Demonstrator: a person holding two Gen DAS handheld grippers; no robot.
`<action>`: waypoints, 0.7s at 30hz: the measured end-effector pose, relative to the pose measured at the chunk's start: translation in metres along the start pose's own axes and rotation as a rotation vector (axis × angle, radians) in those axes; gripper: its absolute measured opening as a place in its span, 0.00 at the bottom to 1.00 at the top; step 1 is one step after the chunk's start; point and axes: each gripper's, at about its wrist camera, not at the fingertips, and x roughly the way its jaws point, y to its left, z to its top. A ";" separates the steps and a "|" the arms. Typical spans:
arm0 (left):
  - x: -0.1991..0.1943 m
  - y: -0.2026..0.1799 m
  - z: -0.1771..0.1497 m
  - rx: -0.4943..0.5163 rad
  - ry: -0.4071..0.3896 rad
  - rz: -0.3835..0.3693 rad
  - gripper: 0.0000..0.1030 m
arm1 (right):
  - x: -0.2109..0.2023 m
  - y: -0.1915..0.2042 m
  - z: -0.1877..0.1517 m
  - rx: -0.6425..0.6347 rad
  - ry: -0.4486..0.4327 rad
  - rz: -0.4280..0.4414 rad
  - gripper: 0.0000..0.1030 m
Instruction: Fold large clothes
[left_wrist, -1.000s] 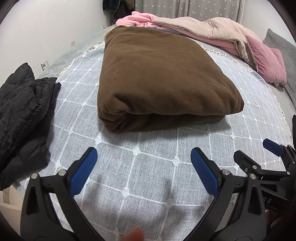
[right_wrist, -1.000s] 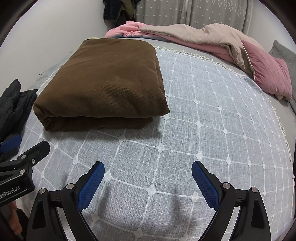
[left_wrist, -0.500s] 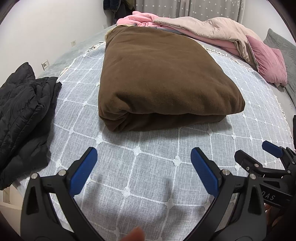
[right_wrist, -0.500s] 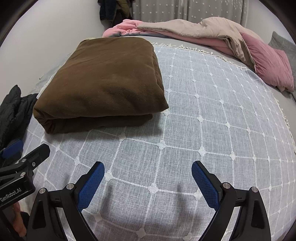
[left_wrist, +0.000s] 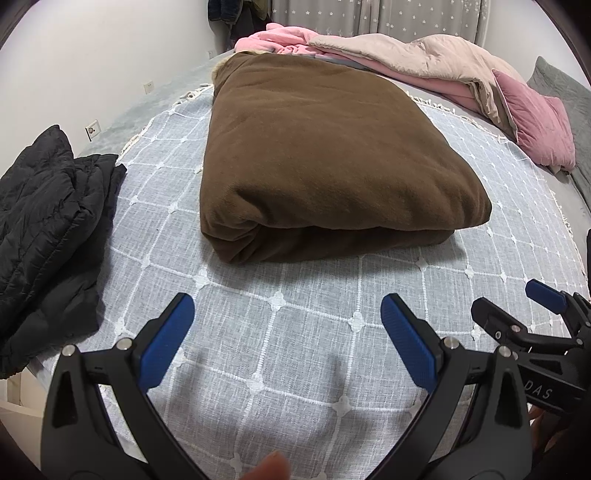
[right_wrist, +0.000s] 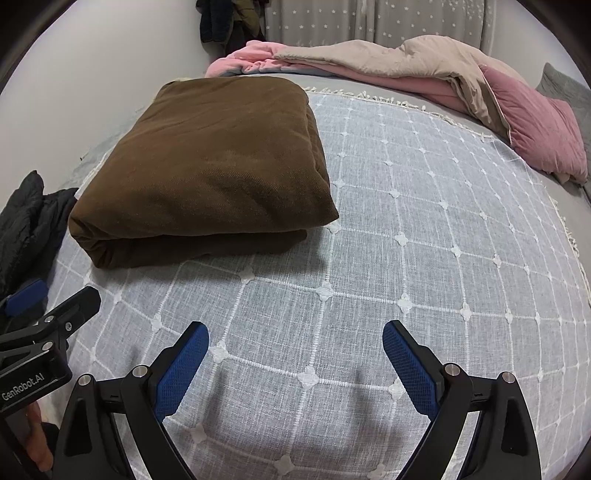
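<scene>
Left gripper (left_wrist: 288, 332) edged nearer; black jacket (left_wrist: 44, 221) cropped.

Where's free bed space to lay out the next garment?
Widest bare patch: the checked cover right of the folded brown blanket, up to the pink pillow. Also the strip between blanket and both open tongs. Crowded: black jacket at left, pink duvet behind.

Both grippers hover side by side, jaws spread wide and empty: the left gripper (left_wrist: 286, 325) beside the right gripper (right_wrist: 295, 350), a fingertip (left_wrist: 271, 467) showing below.
</scene>
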 end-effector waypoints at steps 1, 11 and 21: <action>0.000 0.000 0.000 -0.001 0.000 0.002 0.97 | 0.000 0.000 0.000 -0.001 0.000 0.000 0.93; 0.001 -0.004 -0.001 0.001 0.005 0.021 0.97 | 0.000 0.001 0.000 -0.002 -0.001 0.000 0.93; 0.002 -0.003 -0.001 0.001 0.007 0.030 0.97 | 0.001 0.000 0.001 0.001 0.005 0.003 0.93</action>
